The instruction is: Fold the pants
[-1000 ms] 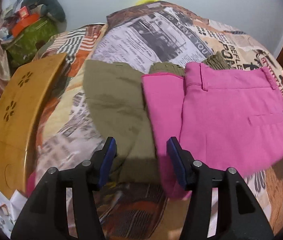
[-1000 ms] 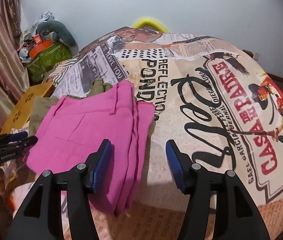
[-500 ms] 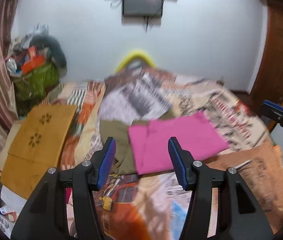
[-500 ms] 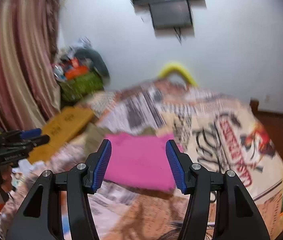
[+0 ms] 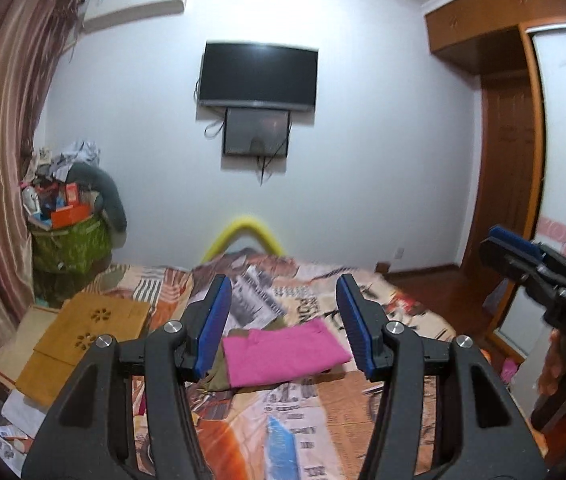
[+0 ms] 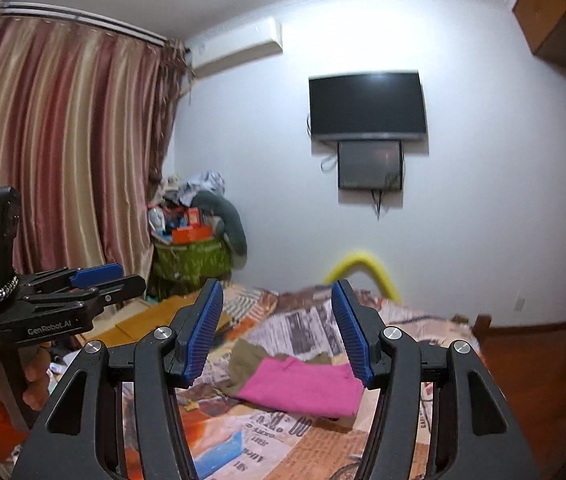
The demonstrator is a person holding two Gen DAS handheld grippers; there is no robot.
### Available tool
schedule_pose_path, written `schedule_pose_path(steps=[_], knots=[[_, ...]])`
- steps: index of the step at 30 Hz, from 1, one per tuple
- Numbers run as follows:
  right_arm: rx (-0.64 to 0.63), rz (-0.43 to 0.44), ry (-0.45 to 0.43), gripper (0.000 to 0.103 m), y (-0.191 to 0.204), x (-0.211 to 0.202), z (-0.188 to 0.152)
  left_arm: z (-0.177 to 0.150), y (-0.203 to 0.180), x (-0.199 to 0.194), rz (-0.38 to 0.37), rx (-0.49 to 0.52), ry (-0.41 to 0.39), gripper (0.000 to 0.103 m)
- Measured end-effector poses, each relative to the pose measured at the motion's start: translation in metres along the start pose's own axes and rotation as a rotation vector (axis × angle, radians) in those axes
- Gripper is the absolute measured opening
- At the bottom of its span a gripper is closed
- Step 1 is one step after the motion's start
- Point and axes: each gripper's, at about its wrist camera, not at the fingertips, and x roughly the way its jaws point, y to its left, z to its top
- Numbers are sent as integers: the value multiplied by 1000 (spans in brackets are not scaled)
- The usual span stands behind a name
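The folded pink pants (image 5: 283,350) lie flat on the bed, partly over an olive-green garment (image 5: 219,374). In the right wrist view the pink pants (image 6: 303,386) and the olive garment (image 6: 247,360) lie the same way. My left gripper (image 5: 283,326) is held high and well back from them, open, with nothing between its blue pads. My right gripper (image 6: 277,330) is likewise raised and far from the pants, open and empty. Each gripper shows at the edge of the other's view, held by a hand.
The bed has a newspaper-print bedspread (image 5: 323,408). A wooden lap board (image 5: 83,336) lies at its left edge. A heap of bags and boxes (image 5: 71,232) stands by the striped curtain (image 6: 63,152). A television (image 5: 258,76) hangs on the far wall; a wooden wardrobe (image 5: 515,160) stands right.
Both grippers have lifted up and drawn back from the folded pink pants and tilted up to near level, so the room's wall now fills the views. The pants stay on the bed.
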Motion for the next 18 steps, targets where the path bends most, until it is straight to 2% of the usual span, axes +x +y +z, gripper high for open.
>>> schedule_pose_path(steps=[5, 10, 12, 14, 16, 18], knots=[[-13, 0, -35, 53, 18, -29, 0, -1, -19, -50, 12, 12, -68, 54], [-13, -19, -62, 53, 28, -49, -5, -11, -25, -83, 22, 13, -90, 58], [-2, -12, -52, 60, 29, -52, -7, -14, -28, -91, 21, 16, -95, 74], [0, -17, -48, 64, 30, -54, -9, -17, -29, -98, 18, 8, -97, 83], [3, -26, -43, 70, 33, -60, -11, -19, -28, -104, 23, -2, -96, 88], [8, -31, -44, 83, 35, -66, -14, -20, -28, -108, 35, -8, -100, 94]])
